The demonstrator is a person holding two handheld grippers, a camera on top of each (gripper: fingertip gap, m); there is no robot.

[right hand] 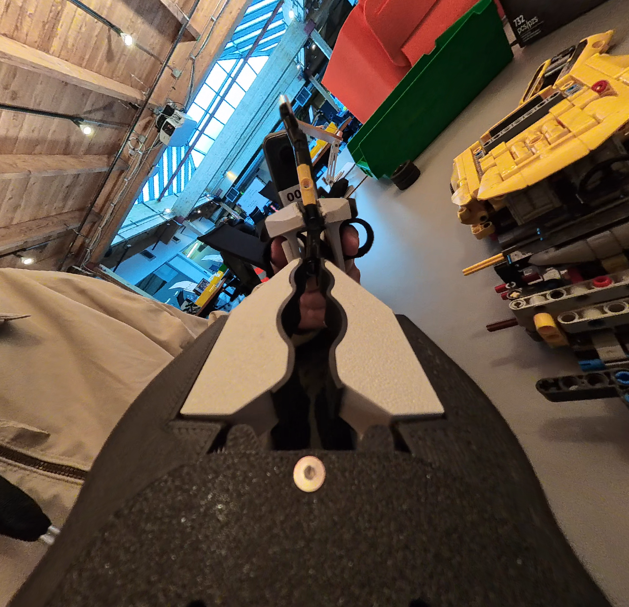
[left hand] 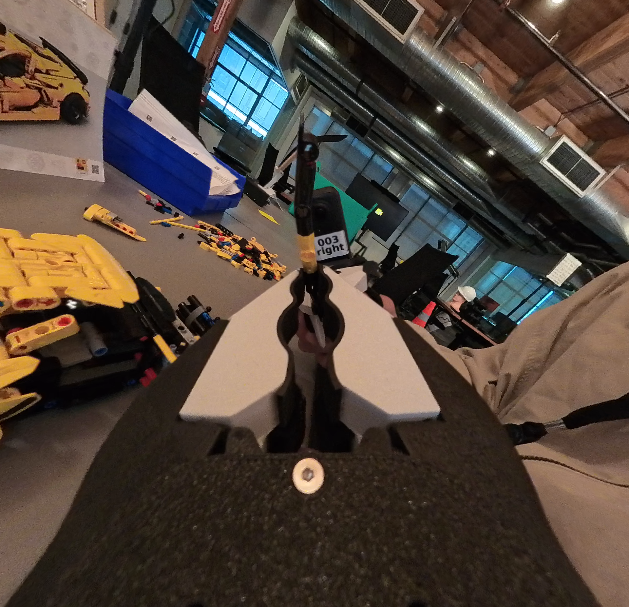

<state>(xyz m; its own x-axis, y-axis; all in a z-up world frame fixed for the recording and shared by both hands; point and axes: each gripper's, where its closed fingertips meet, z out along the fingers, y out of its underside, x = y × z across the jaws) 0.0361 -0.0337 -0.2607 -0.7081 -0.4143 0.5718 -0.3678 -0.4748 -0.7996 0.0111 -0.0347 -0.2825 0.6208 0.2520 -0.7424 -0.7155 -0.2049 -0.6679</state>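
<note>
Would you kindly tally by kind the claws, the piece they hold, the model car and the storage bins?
Claws: 2 (left claw, right claw)
Black-and-yellow rod, gripped by both: 1
Yellow model car: 1
Storage bins: 3 (blue bin, green bin, red bin)
Total: 7

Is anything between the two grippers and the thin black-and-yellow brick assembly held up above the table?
Nothing visible. The left gripper and right gripper both pinch the black-and-yellow assembly directly, facing each other.

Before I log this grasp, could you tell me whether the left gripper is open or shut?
Shut: left gripper fingers pinch the black-and-yellow rod assembly.
</note>
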